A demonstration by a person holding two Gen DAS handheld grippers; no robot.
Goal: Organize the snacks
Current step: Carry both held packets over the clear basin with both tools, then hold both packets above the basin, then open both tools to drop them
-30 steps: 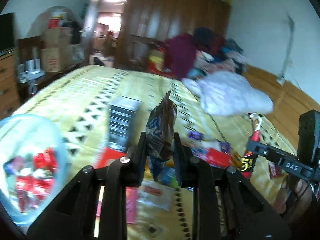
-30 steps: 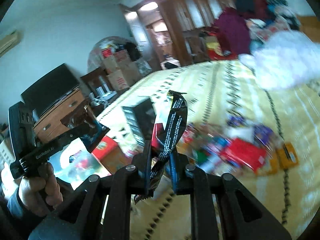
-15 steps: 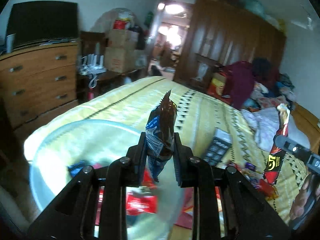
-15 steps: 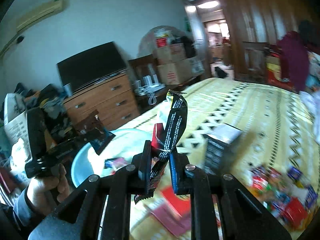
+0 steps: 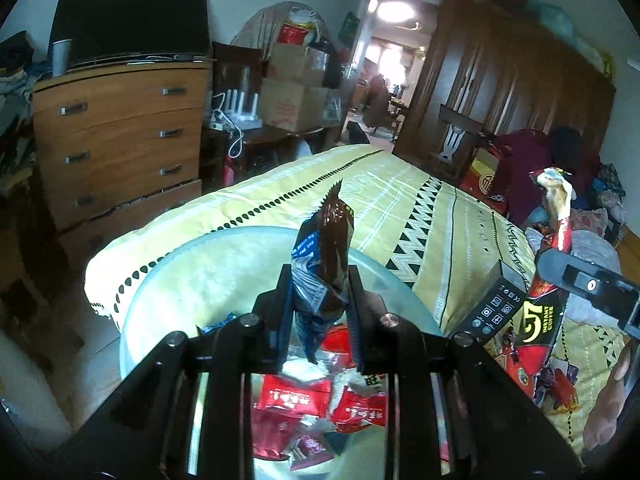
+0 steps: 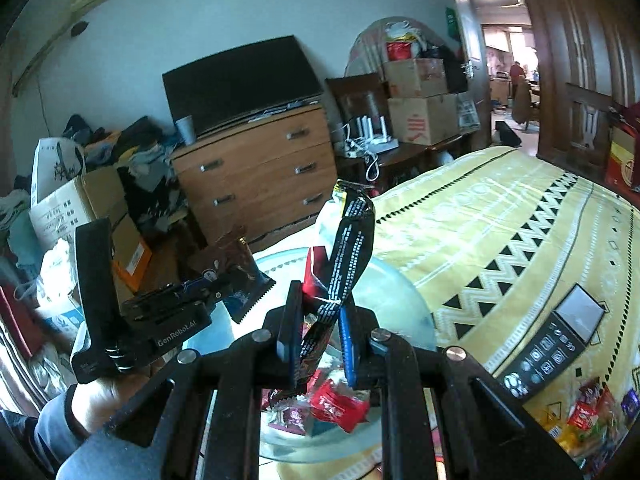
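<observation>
A brown-and-blue snack packet (image 5: 324,256) is clamped upright in the left gripper (image 5: 320,312) at frame centre, above the clear bowl (image 5: 192,280) of red packets (image 5: 292,396). A red-and-black coffee sachet (image 6: 344,256) is pinched in the right gripper (image 6: 318,336), likewise over the bowl. A black box (image 6: 560,336) lies at right on the yellow bedspread (image 6: 500,220).

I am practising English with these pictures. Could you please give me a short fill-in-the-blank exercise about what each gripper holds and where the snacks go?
1. The left gripper is shut on a brown and ____ packet.
2. The right gripper grips a long black and red ____ sachet.
3. Both hang over a clear ____ holding red packets.

Missing words: blue; coffee; bowl
</observation>
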